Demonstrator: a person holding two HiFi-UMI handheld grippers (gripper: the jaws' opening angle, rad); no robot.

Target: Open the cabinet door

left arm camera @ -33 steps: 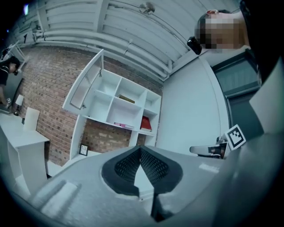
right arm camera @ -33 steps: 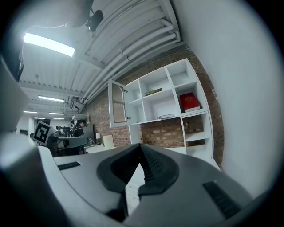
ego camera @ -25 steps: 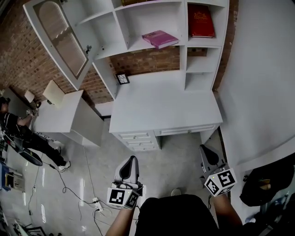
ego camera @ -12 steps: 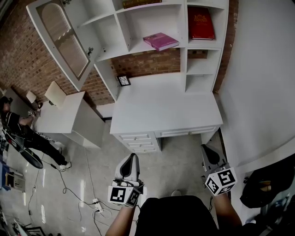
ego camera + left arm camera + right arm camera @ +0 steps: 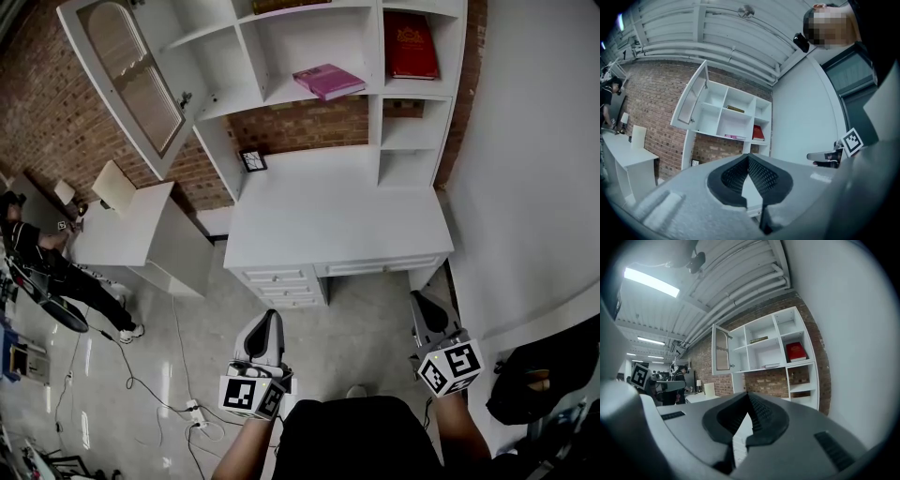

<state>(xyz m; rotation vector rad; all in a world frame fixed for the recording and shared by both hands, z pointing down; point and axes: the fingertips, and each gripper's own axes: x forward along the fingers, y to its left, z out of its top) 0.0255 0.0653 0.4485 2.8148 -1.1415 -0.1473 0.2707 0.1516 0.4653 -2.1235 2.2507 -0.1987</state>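
Hanging open, cabinet door (image 5: 127, 70); desk (image 5: 328, 216) before closed, empty left gripper (image 5: 269, 321) and right gripper (image 5: 421, 304).

Bright ceiling tube (image 5: 651, 282), fisheye-warped edges, sharp.

Both grippers sit low in the head view, jaws aimed toward twelve o'clock. The left gripper (image 5: 269, 322) is near six o'clock, jaws pressed together on nothing. The right gripper (image 5: 421, 302) is out at four o'clock, jaws likewise closed and empty. The left forearm (image 5: 246, 448) and right forearm (image 5: 461, 433) reach in from the bottom edge, well apart.
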